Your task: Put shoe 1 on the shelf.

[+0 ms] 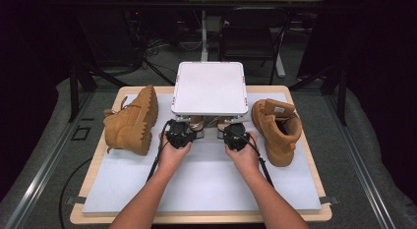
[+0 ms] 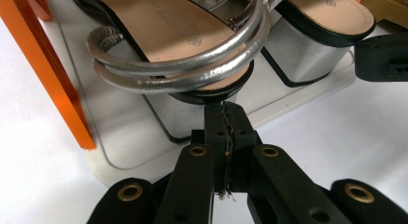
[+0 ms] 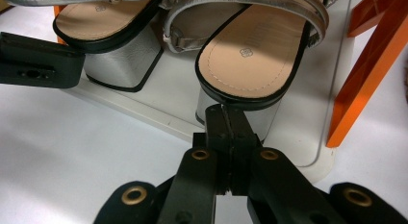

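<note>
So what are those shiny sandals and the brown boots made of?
The sandals look like silver metallic faux leather: the straps gleam and crinkle, and the block heels shine like brushed foil. Insoles look like tan leather or an imitation of it, with stitching. The boots look like matte tan suede or nubuck with chunky rubber-like soles.

The high view looked forward and down on the whole surface (image 1: 206, 185) from the person's side. Each gripper view sat low and close behind its closed jaws, both facing the silver sandals (image 2: 192, 46) on the shelf's lower tray (image 3: 159, 116).
</note>
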A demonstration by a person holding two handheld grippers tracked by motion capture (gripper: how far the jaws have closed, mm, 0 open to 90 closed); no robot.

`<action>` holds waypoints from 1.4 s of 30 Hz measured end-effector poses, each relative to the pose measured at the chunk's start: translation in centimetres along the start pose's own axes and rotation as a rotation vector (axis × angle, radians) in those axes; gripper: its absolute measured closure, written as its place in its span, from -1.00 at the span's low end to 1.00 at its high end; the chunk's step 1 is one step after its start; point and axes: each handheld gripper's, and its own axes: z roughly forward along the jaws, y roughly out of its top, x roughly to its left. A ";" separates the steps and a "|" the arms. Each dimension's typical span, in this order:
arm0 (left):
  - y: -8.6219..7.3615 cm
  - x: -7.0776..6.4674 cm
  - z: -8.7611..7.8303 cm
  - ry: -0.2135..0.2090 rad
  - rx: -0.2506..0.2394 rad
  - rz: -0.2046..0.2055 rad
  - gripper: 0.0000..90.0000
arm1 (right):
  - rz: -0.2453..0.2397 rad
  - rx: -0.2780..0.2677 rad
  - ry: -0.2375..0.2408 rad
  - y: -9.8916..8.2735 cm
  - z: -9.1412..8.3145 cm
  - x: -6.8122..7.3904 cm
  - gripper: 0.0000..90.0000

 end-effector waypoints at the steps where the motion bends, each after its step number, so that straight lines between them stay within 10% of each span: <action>1: 0.0 0.0 0.0 0.000 0.000 0.000 0.99 | 0.003 0.002 0.000 0.0 0.0 0.0 1.00; 31: -3.7 0.7 -4.0 -0.026 0.050 0.025 0.40 | -0.137 0.061 0.032 -2.8 -4.0 0.4 0.40; 42: -5.2 1.0 -6.0 -0.015 0.026 0.056 0.33 | -0.102 0.083 0.098 -5.0 -5.6 -0.9 0.38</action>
